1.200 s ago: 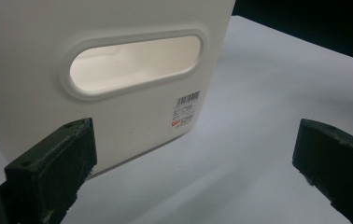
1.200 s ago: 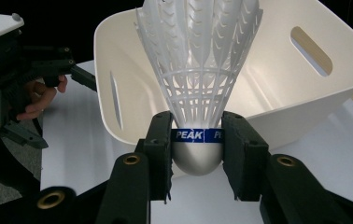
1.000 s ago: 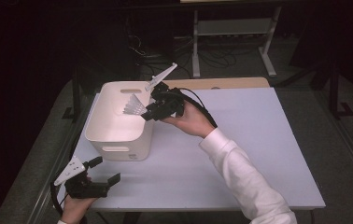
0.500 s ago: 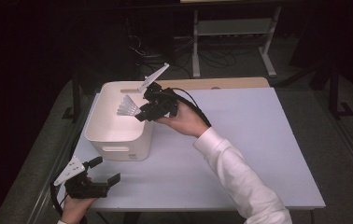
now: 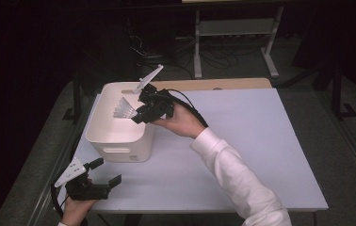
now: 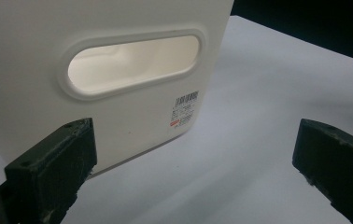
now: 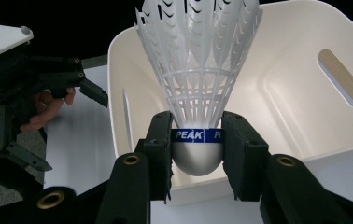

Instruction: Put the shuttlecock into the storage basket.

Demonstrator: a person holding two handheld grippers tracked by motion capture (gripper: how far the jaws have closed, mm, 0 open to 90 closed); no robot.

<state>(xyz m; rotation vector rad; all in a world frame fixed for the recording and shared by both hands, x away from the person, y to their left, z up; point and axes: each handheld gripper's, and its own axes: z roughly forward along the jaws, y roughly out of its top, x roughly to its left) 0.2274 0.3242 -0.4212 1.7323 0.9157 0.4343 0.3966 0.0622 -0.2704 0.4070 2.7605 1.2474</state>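
Overhead, right arm: a white-sleeved forearm (image 5: 235, 174) reached from the lower right diagonally across the surface (image 5: 261, 141), the hand (image 5: 181, 120) holding the right gripper (image 5: 136, 115) over the near right rim of the white bin (image 5: 119, 136).
Right gripper pose: it pointed left into the bin's opening, its grey plate tilted up behind it.
Right jaws: clenched on the shuttlecock (image 7: 198, 70), one black pad on either side of its blue band and rounded cork base.
Shuttlecock place: it stood straight out from between the jaws, white skirt fanning away from them, held in the air above the bin's hollow and touching neither wall nor floor of it.
Left hand: low at the near left corner of the surface, holding the left gripper (image 5: 103, 174) just in front of the bin.
Left jaws: released, spread wide apart with nothing between them.
Right gripper view alone: the lettering "PEAK" on the band, the bin's inner wall and its handle slot.
Left gripper view alone: the bin's near outer wall close up, with an oval handle cut-out and a small printed label (image 6: 184, 109) at its lower corner.
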